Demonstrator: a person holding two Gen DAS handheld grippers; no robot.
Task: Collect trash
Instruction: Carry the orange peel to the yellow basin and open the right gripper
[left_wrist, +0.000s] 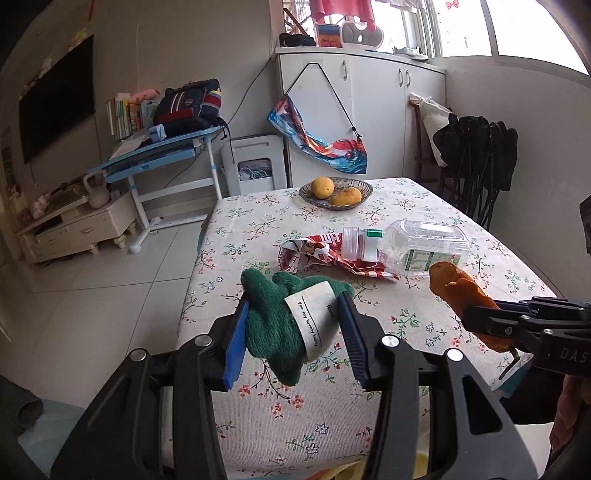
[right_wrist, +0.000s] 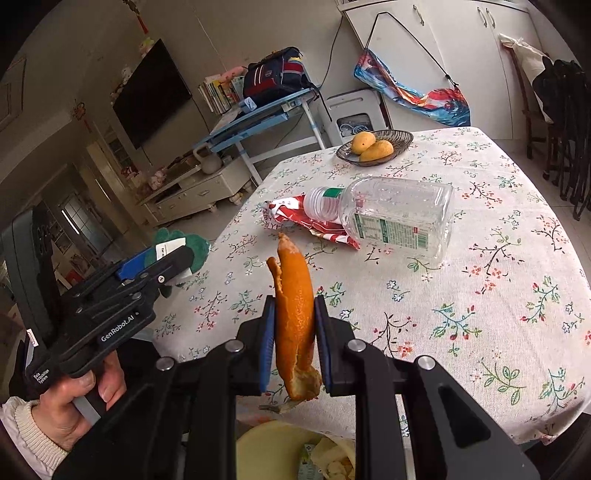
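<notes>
Grippers held above a floral tablecloth (right_wrist: 480, 295). Left gripper (left_wrist: 293, 325) is clamped on a green knitted item (left_wrist: 273, 325) with a white paper label (left_wrist: 314, 317). Right gripper (right_wrist: 294, 343) pinches an upright strip of orange peel (right_wrist: 293, 317). An empty plastic bottle (right_wrist: 395, 218) lies on a red wrapper (right_wrist: 291, 210) further along the table.

Home living room: wall television (left_wrist: 55, 99), floral-clothed table (left_wrist: 369, 387), fruit bowl (left_wrist: 335, 192).
</notes>
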